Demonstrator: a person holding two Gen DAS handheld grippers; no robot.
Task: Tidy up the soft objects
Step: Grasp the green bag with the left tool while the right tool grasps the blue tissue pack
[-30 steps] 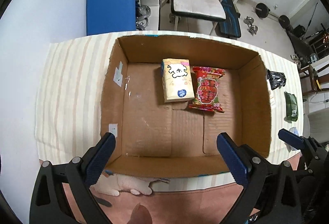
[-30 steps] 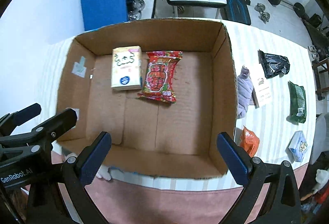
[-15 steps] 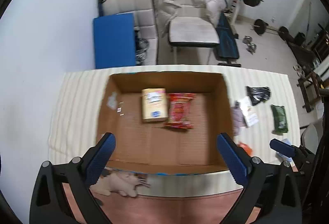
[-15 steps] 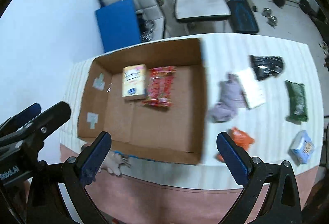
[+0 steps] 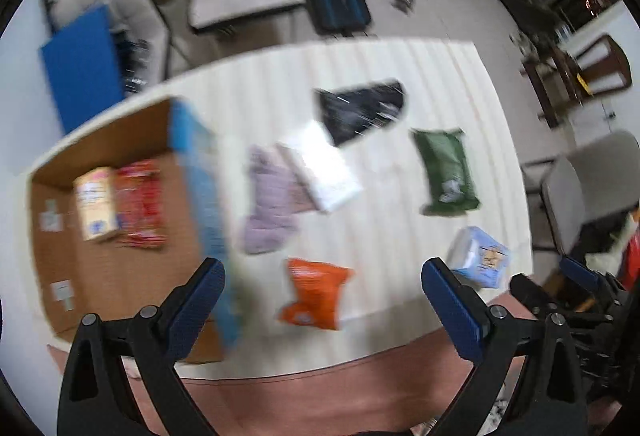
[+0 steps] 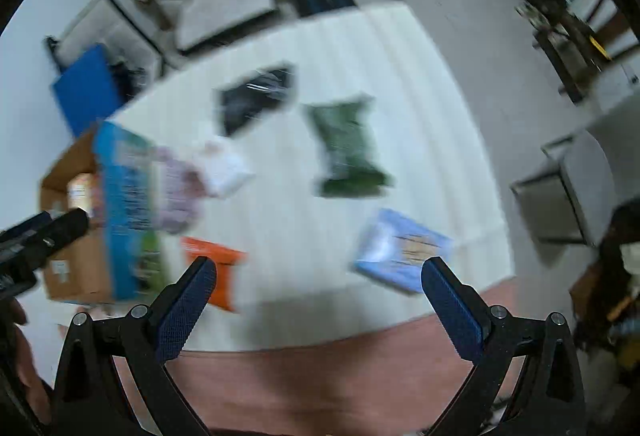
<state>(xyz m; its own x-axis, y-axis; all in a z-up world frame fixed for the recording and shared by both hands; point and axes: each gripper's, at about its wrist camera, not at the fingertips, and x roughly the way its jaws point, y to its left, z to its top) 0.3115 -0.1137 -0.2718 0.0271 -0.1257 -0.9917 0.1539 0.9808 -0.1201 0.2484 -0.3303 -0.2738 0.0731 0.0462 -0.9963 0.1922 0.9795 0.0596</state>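
Striped table (image 5: pixel 400 76) | scattered packets (blurred) beside box (image 5: pixel 120 276) | both hand-held grippers wide, empty

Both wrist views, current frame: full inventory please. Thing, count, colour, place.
cardboard box: 1, brown, blue outer side, left end of table
tissue pack: 1, yellow, in box
snack bag: 1, red, in box, right of the yellow pack
cloth: 1, lilac, on table beside box
white packet: 1, white, against the cloth
black bag: 1, black, far side of table
green pouch: 1, green, right part of table
blue tissue pack: 1, light blue, near right edge
orange bag: 1, orange, near edge
table: 1, cream striped cover
left hand-held gripper: open, empty
right hand-held gripper: open, empty
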